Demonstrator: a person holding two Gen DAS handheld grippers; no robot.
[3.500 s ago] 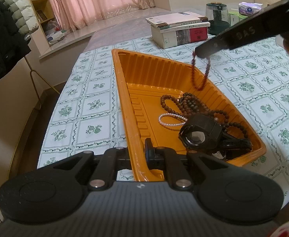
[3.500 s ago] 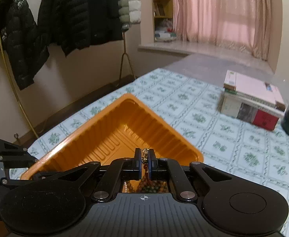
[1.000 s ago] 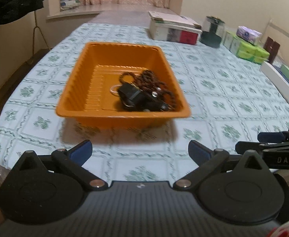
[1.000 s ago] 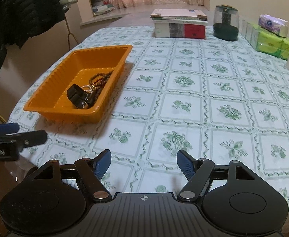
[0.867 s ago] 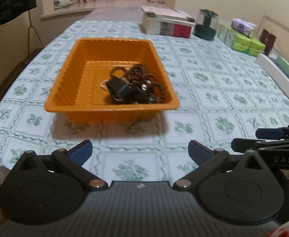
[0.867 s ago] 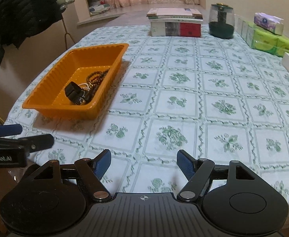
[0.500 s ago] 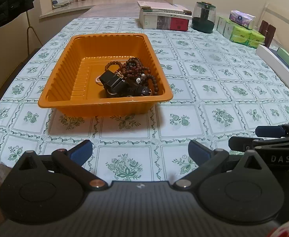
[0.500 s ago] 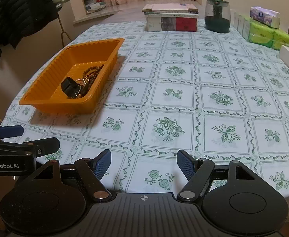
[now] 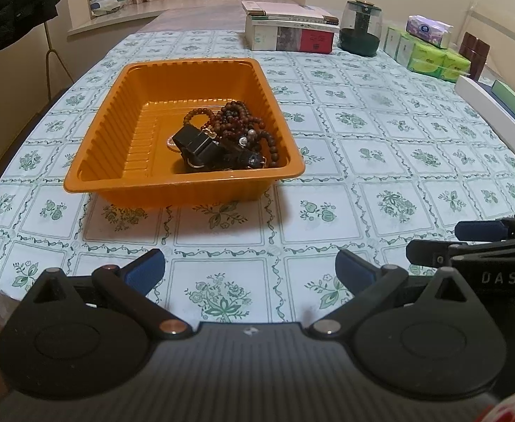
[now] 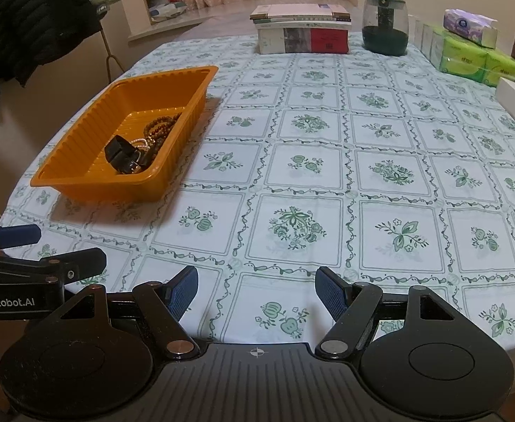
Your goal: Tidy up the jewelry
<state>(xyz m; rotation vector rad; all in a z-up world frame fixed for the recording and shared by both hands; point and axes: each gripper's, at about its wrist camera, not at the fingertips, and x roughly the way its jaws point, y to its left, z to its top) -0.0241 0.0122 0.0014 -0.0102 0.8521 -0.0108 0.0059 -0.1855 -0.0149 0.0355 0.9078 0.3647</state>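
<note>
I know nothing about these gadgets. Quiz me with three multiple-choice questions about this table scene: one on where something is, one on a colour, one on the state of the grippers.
1. Where does the jewelry lie?
A. Spread on the tablecloth
B. Heaped in the tray's near right part
C. On the stack of books

2. What colour is the tray?
A. Orange
B. Green
C. White

3. How do the two grippers stand?
A. Both shut on beads
B. One open, one shut
C. Both open and holding nothing

Answers:
1 B: the jewelry, beads and a black watch, is piled inside the tray, toward its near right corner.
2 A: its walls and rim are orange.
3 C: the left gripper and right gripper show wide gaps with only tablecloth between the blue pads.
</note>
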